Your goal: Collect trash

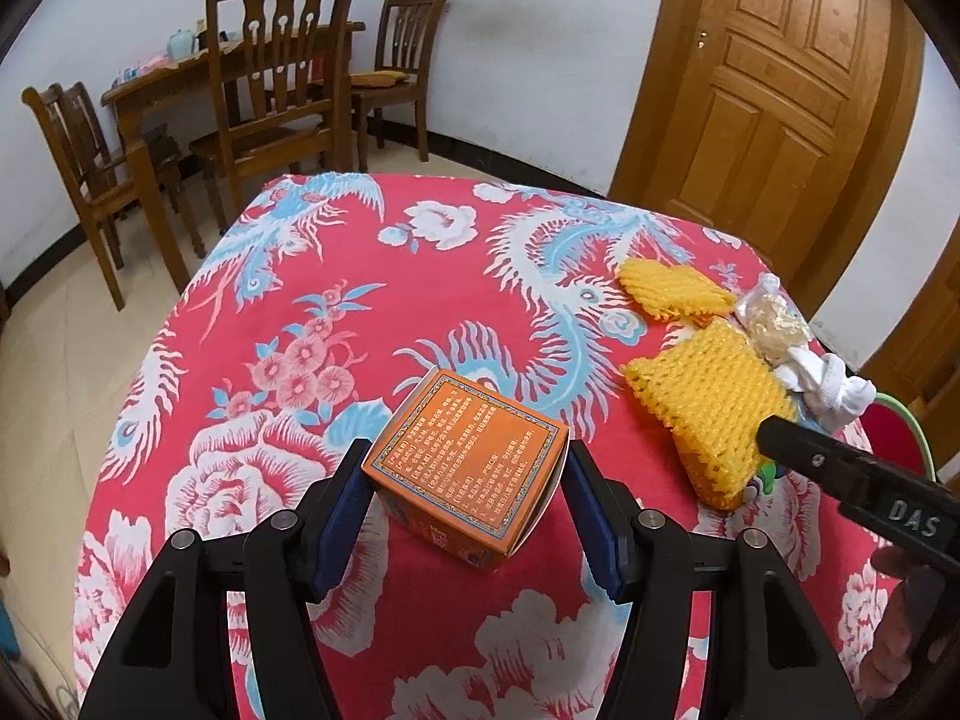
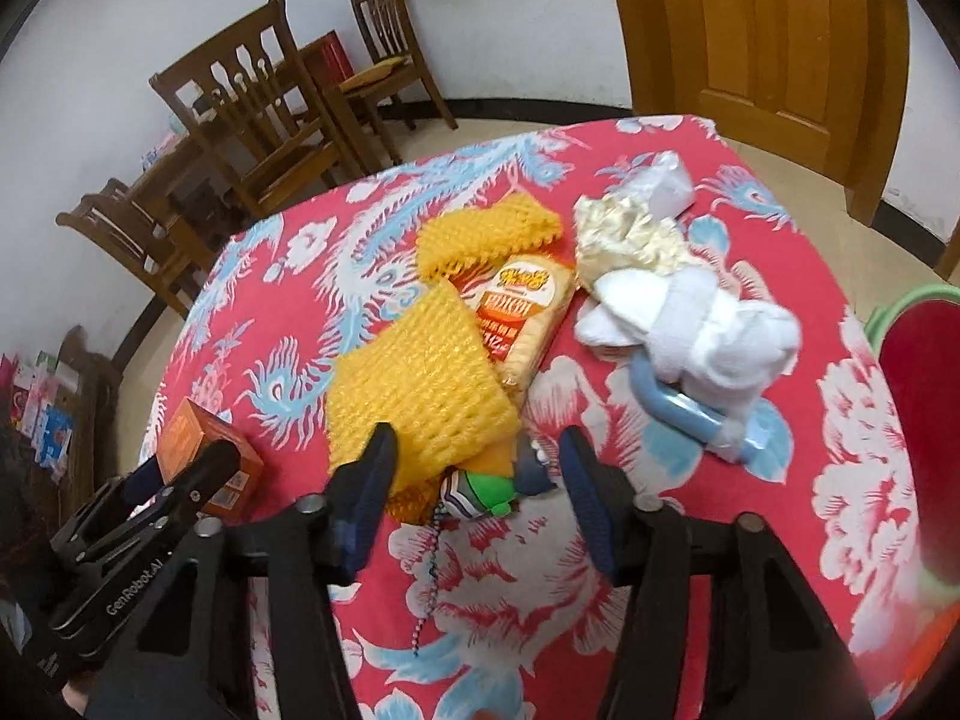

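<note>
A red floral worktop carries an orange box at lower centre, held between the pads of the left claw, which grasps it. At right lie yellow foam nets, a snack packet, white tissue and a small green toy. The right claw, angled downward, stands released astride the toy. Bare cloth fills the upper left.
</note>
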{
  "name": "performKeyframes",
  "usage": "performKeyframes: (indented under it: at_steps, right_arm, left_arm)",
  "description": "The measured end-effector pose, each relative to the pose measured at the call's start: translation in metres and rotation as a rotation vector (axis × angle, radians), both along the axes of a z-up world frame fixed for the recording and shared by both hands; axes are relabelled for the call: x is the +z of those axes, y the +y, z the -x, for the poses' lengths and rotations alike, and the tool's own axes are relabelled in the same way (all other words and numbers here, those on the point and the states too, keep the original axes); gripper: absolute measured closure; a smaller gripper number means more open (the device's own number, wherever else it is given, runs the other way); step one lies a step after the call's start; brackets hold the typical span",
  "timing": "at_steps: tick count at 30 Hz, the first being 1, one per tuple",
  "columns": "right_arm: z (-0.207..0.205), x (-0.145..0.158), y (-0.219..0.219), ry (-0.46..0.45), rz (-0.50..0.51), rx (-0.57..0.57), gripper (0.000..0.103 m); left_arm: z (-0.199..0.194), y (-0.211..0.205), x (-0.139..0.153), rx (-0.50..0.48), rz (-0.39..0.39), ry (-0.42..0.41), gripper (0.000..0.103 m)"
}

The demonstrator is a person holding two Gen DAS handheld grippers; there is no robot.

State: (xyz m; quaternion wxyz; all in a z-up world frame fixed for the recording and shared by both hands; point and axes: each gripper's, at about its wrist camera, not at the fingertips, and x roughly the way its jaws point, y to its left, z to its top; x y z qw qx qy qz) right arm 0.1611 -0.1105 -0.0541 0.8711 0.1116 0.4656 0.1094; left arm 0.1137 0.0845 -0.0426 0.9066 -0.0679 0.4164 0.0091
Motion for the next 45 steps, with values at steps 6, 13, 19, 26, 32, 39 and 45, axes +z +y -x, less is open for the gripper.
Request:
performKeyframes:
  at_steps: [6, 13, 19, 26, 32, 39, 45]
  right_arm:
    - [0.001, 0.000, 0.000, -0.026, 0.023, -0.004, 0.070]
    - [0.004, 0.004, -0.004, -0.052, 0.016, -0.011, 0.094]
    - [0.014, 0.016, -0.010, -0.095, -0.010, -0.020, 0.098]
    - [0.025, 0.031, -0.019, -0.137, -0.035, -0.033, 0.099]
    - [0.022, 0.029, -0.018, -0.119, -0.054, -0.021, 0.092]
    - [0.011, 0.019, -0.011, -0.096, -0.032, -0.027, 0.057]
    - [-0.004, 0.005, -0.004, -0.060, 0.003, -0.011, 0.056]
  left_arm:
    - [-0.003, 0.001, -0.002, 0.004, 0.006, 0.005, 0.039]
    - [-0.002, -0.001, -0.002, 0.001, 0.003, 0.005, 0.039]
    - [0.001, -0.002, 0.002, 0.002, 0.002, -0.004, 0.039]
    - [0.004, -0.007, 0.007, -0.004, 0.002, -0.014, 0.039]
    - [0.005, -0.009, 0.008, -0.001, 0.001, -0.017, 0.039]
    - [0.001, -0.004, 0.005, 0.013, 0.007, -0.014, 0.039]
    - [-0.004, -0.001, 0.001, 0.021, 0.012, -0.002, 0.039]
